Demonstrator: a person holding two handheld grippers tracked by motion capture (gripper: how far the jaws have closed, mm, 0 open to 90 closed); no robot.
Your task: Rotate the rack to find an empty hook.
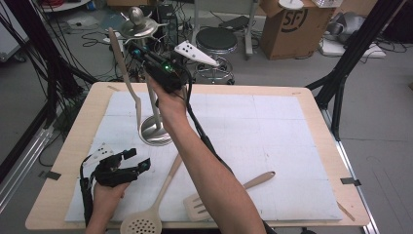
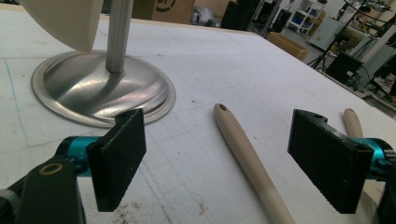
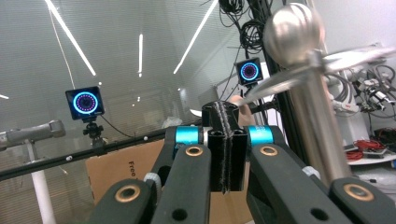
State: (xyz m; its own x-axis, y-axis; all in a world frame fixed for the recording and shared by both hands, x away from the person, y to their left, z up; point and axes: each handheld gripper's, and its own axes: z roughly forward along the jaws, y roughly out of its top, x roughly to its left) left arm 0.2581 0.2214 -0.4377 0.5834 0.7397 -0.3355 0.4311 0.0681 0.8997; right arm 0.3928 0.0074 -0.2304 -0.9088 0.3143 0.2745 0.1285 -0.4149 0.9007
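High view: the right gripper [image 1: 138, 51] is raised at upper left beside the metal stand [image 1: 155, 132], where a pale utensil [image 1: 127, 80] hangs. The left gripper [image 1: 132, 159] rests at lower left, jaws wide.

Left gripper view: its wide jaws frame a wooden handle [image 2: 247, 161].

Right gripper view: jaws pressed together, gripping a pale handle tip [image 3: 240, 100] beside the stand's post.

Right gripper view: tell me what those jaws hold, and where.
Cannot tell: the right gripper is shut, pads together; a beige handle end peeks just behind its tips.
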